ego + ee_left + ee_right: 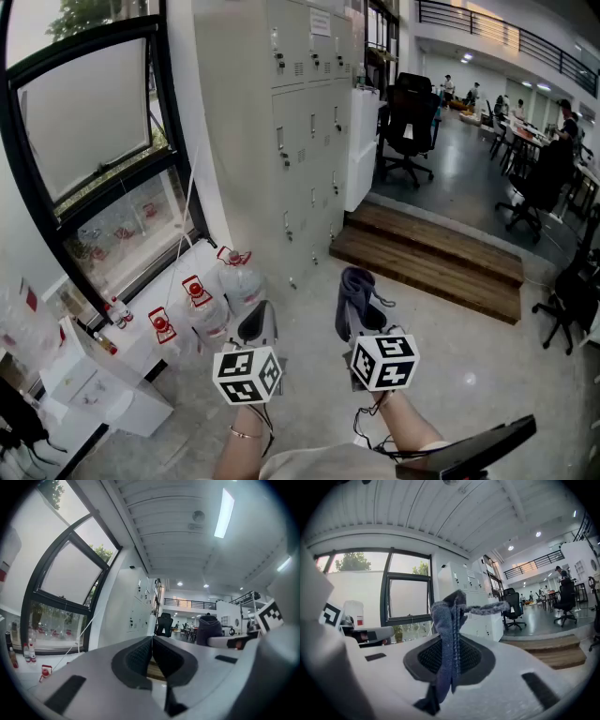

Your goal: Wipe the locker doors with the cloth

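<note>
Cloth, a single blue-grey one, is pinched in the right tongs, which are clamped on its folded middle. One end sticks up above the tips and a loose strip trails off to the right. In the head view the cloth stands up out of the tongs, well apart from the lockers ahead (it touches none of the doors). The left tongs are pressed together with nothing between them, held just beside the right pair at much the same height. The grey lockers show three rows of doors, each door with a small latch. Three big water bottles with red-and-white tags stand on the floor below the window, left of the lockers. Two wooden steps lie to the right of the locker bank, and one black office chair stands on the raised floor beyond them.
</note>
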A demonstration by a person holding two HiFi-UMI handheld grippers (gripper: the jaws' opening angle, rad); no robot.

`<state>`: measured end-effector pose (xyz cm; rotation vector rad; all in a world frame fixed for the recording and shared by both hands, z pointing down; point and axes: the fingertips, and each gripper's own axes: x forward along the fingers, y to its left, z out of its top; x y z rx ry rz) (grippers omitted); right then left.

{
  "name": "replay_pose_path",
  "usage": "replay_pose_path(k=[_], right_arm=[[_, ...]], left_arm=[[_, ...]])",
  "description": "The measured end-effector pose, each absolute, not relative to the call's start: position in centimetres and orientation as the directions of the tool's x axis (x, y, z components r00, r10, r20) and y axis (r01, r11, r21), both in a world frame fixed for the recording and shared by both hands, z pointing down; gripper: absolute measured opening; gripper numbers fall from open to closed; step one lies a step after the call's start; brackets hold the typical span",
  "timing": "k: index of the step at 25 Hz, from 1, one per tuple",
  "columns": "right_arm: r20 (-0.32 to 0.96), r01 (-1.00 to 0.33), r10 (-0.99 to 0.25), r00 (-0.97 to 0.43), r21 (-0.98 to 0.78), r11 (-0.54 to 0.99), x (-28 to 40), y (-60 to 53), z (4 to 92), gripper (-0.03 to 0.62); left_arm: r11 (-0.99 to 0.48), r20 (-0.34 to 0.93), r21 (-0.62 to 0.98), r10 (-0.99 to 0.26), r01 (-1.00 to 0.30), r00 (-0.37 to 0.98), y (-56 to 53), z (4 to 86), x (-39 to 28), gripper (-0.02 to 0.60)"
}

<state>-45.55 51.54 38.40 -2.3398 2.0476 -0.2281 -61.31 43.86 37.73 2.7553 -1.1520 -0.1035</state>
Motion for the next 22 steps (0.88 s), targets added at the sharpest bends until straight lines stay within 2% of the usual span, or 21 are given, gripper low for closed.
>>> replay_pose_path(k=[10, 22], right_arm=[[0.112, -0.985, -0.982, 0.149, -0.065, -0.157, -45.8, 51.6, 38.9, 0.041], [0.146, -0.98, -0.973, 0.178, -0.065, -0.189, -43.6, 50.2, 40.7, 0.041]], left_arm=[[-0.703, -0.024, 0.189, -0.701, -0.686, 0.712, 43.5, 37.8, -61.2, 0.009], [-0.73, 0.018, 0.189, -0.667, -0.657, 0.745, 41.6, 39.8, -58.1, 0.009]])
